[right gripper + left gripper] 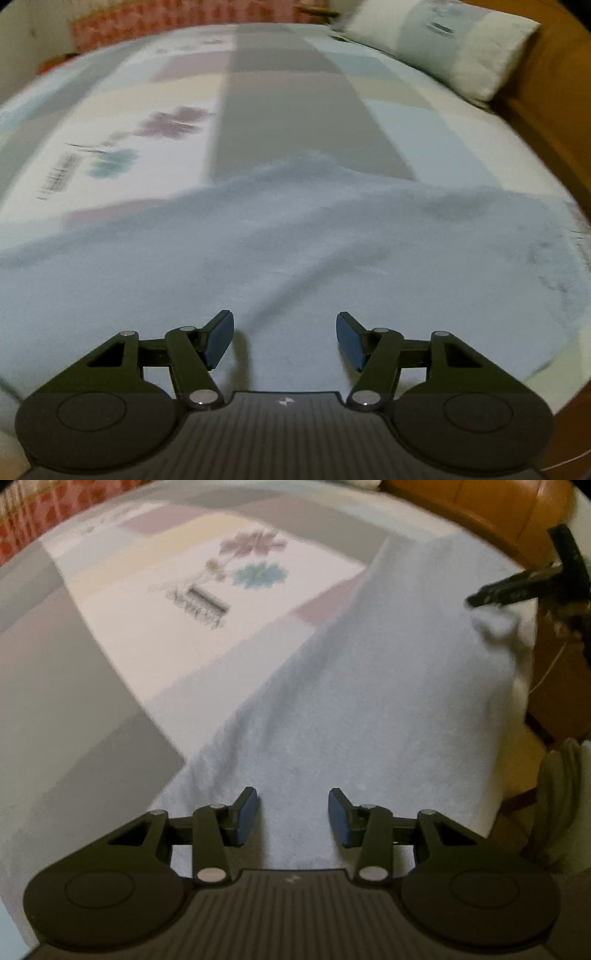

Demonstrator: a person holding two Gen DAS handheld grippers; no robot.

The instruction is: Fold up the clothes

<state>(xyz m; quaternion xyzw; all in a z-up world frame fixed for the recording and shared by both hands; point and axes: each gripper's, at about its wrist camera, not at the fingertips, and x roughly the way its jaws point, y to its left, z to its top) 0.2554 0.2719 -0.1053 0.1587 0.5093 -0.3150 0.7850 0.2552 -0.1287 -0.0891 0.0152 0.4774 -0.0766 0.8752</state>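
A: What is seen on the bed (280, 92)?

B: A pale blue cloth (295, 251) is spread flat on the bedspread (92, 686), which is patterned with grey, pink and yellow blocks and some flowers. A pillow (443, 48) is seen at the far right corner of the bed.

A: Where is the cloth, next to the left gripper (293, 818)?

B: The cloth is seen under the left gripper and stretching away in front of it. The two blue fingers (246, 818) are held apart, about half way. Cloth is seen in the gap between them, but it is not pinched. Nothing is held.

A: And the right gripper (284, 341)?

B: It is pointed down at the cloth too. Its blue fingers (219, 339) are spread wider than the left ones. Flat cloth is seen below the gap and on both sides. It is not gripped. A dark shadow is thrown on the cloth just beside the left-hand finger.

A: Is one gripper seen from the other?

B: Yes. In the left wrist view the right gripper (476, 600) is seen far off at the right edge, by a small bump of cloth at the far corner. Whether that bump is touched cannot be told, because the picture is blurred.
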